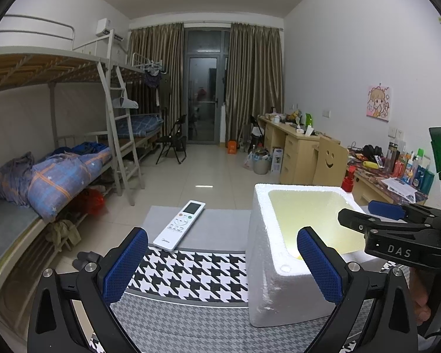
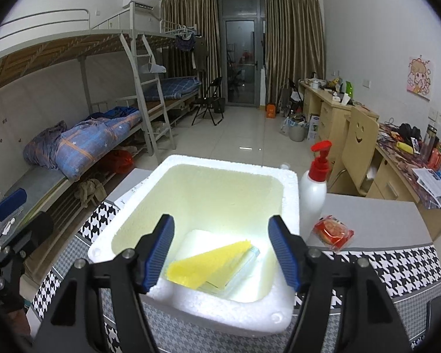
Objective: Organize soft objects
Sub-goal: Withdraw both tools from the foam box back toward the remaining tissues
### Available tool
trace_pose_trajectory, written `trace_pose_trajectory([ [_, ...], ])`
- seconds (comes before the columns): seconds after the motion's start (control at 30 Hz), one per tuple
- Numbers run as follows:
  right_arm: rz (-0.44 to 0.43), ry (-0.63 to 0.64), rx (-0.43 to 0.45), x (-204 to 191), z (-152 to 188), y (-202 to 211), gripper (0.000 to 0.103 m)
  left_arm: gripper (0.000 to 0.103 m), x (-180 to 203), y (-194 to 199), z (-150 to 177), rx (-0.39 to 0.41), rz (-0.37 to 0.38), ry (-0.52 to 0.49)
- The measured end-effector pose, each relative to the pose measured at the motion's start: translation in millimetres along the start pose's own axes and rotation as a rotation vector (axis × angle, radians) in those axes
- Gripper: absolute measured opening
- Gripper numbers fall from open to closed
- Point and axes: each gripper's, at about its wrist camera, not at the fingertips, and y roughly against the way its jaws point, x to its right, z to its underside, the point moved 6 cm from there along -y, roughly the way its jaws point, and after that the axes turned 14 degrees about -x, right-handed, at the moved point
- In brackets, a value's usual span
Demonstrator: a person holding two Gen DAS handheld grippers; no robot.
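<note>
Item: white polystyrene foam box [image 2: 288, 182], open-topped, standing on the houndstooth-patterned black, white and grey table cover [image 2: 397, 267]. It serves as the collecting bin, placed centrally so both grippers can reach it.

Contents: a flat yellow sponge cloth [image 2: 208, 260] lying loose on the box floor, resting over what appears to be a clear-wrapped pack of similar cloths; glare from the gripper's light makes that pack hard to read.

Right gripper [image 2: 222, 251]: poised over the near rim of the box, blue pads spread apart with nothing between them. The yellow cloth lies below and free, judged as dropped in place.

Left gripper [image 1: 222, 264]: held left of the box, jaws wide and empty, apparently waiting clear of the drop.

Nearby: white plastic pump bottle with red nozzle [image 2: 314, 188], touching the box's right wall; small red-wrapped packet [image 2: 333, 232] just beside it on the cover, a likely next candidate; white remote control [image 1: 180, 225] at far left of the cover.

Obstacles: the bottle stands close to the packet and crowds any approach from the box side.
</note>
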Motion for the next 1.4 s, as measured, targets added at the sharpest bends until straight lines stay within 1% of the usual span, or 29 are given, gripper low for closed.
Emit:
trace_pose_trajectory([
  [0.1,0.002,-0.006,0.013,1.6,0.9,6.9,0.077,0.102,2.8,3.0,1.6,0.004,0.01,-0.001],
  [0.43,-0.007,-0.017,0.06,7.8,9.4,33.4,0.078,0.102,14.2,20.3,6.0,0.017,0.012,-0.012],
  [0.5,-0.009,-0.018,0.068,8.4,12.2,38.6,0.081,0.102,16.6,23.9,5.8,0.02,0.014,-0.015],
  [0.77,0.002,-0.014,0.116,11.5,24.5,63.8,0.082,0.102,31.6,44.2,9.1,0.044,0.042,-0.032],
  [0.9,0.004,-0.015,0.14,11.8,30.6,74.6,0.088,0.102,39.5,53.8,11.1,0.053,0.058,-0.043],
  [1.0,0.008,-0.018,0.159,14.1,35.4,82.1,0.09,0.102,44.6,61.8,13.1,0.066,0.069,-0.056],
  [1.17,0.012,-0.023,0.18,17.0,43.3,93.4,0.091,0.102,52.7,72.3,15.8,0.077,0.073,-0.072],
  [1.4,0.027,-0.026,0.2,21.8,52.4,107.7,0.091,0.102,60.4,81.8,18.9,0.088,0.099,-0.078],
])
